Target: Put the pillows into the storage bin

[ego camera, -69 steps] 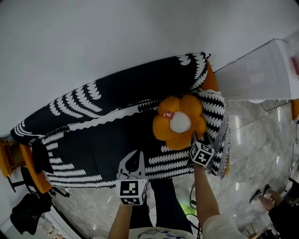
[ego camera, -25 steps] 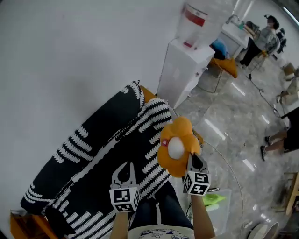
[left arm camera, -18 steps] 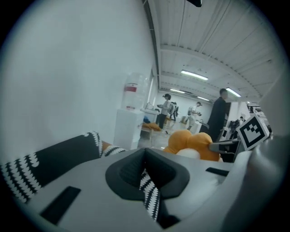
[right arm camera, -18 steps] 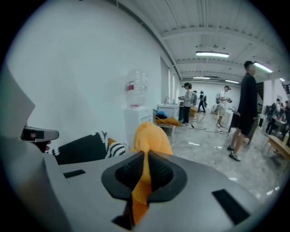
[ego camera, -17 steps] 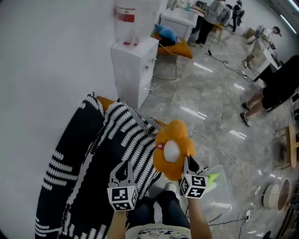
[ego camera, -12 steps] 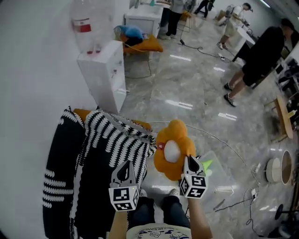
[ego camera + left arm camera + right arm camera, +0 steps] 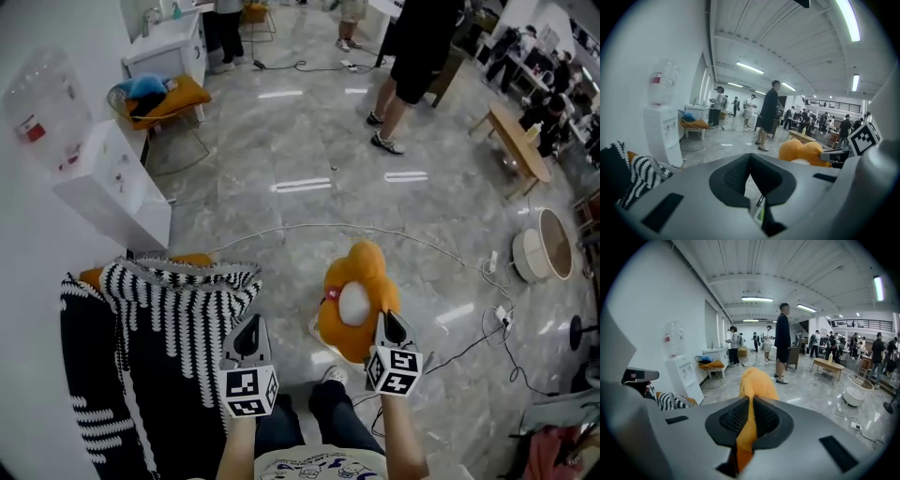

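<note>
Grey marble floor (image 7: 309,141) spreads below; right gripper (image 7: 389,323) pinches the orange flower-shaped plush pillow (image 7: 354,300) by its five-o'clock petal, likely for carrying; left gripper (image 7: 248,333) closed, empty.

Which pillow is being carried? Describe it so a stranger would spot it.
Start at the black-and-white striped sofa cover at lower left and look right. There the right gripper pinches the pillow: orange, flower-shaped, with a round white centre, unlike the flat orange cushion at upper left.

Bright ceiling tube lights (image 7: 847,21) glare off the glossy floor (image 7: 309,187); fisheye edges curve, corners black.
</note>
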Tool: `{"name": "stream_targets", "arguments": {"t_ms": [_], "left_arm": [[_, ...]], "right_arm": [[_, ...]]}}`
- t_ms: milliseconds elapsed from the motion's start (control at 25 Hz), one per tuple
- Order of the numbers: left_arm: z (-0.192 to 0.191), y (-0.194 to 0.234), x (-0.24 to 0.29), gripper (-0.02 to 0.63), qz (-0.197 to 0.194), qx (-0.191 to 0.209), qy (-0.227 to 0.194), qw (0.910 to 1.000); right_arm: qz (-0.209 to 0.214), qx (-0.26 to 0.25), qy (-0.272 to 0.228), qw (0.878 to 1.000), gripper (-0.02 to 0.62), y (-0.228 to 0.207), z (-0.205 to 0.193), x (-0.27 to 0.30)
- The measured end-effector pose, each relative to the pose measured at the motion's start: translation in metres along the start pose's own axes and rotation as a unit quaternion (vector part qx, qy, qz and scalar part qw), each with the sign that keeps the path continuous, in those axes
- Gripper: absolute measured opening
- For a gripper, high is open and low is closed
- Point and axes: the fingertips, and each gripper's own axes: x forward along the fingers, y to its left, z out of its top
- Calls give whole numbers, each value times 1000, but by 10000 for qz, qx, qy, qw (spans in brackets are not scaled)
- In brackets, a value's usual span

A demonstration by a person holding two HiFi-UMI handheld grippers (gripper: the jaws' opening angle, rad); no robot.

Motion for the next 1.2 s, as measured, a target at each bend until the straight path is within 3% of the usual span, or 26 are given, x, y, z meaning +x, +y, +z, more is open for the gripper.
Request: {"name": "stream_targets", "arguments": {"t_ms": [280,480,760,1000,1200], "left_arm": [[-23,-156,68,14,-513,250,267,9980],[-40,-239,104,14,-865,588,427,9936],[-72,-299,152,14,-1349,1029,809,9822],[-111,-336,203,14,-1835,1457,1163,9652],[-159,-361,255,14,-2222,1606,1415,9512]], "right_arm": [[-645,336,436,9964,34,-169,-54,-20],[-1014,542,734,9906,34,-250,-99,-27],[-1493,905,1116,9783,34,-314,-163,-16],[-1842,1150,1551,9637,35,-352,-230,15],[-2097,1059,1843,9544,35,-390,-294,58]]}}
